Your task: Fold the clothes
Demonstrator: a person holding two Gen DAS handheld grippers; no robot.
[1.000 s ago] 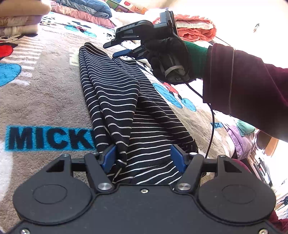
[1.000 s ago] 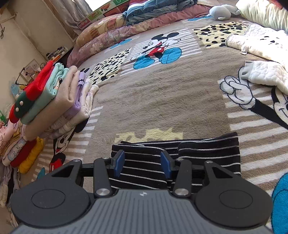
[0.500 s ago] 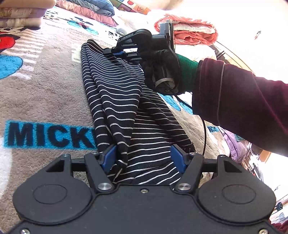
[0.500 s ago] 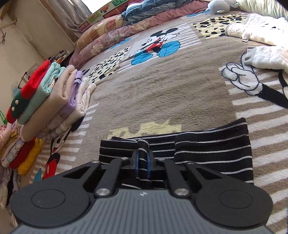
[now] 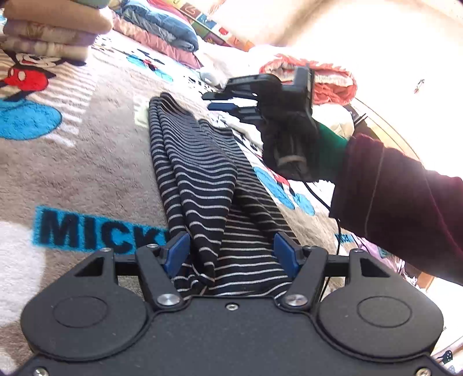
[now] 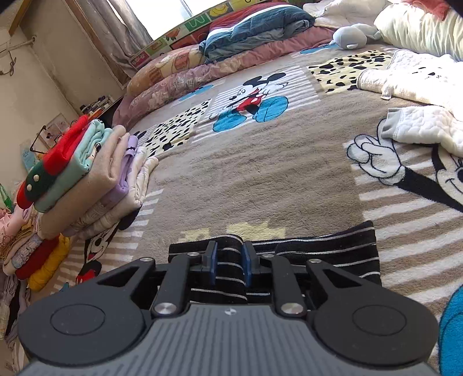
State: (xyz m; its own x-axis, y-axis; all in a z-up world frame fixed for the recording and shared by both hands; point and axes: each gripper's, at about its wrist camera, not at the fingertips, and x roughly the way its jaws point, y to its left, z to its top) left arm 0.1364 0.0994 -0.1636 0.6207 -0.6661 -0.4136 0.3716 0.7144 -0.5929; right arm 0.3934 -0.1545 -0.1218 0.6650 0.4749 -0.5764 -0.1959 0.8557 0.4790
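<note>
A black garment with thin white stripes (image 5: 202,179) lies folded into a long strip on the Mickey Mouse blanket (image 5: 95,162). My left gripper (image 5: 231,251) is open over the strip's near end, and the cloth lies loose between its blue pads (image 5: 176,251). A gloved hand holds my right gripper (image 5: 222,101) at the far end. In the right wrist view the right gripper (image 6: 230,261) has a raised fold of the striped garment (image 6: 228,254) between its pads. Its jaws are opening, and the fold still fills the gap and touches both pads.
A stack of folded clothes (image 6: 86,173) stands at the left of the blanket (image 6: 260,179). White quilted garments (image 6: 419,133) lie at the right. Pillows and rolled bedding (image 6: 254,26) line the far edge. A dark red sleeve (image 5: 405,208) reaches in from the right.
The right gripper's jaws, open over the garment's far end a second ago, closed tight on a fold of it and have now parted a little. The left gripper stayed open in place.
</note>
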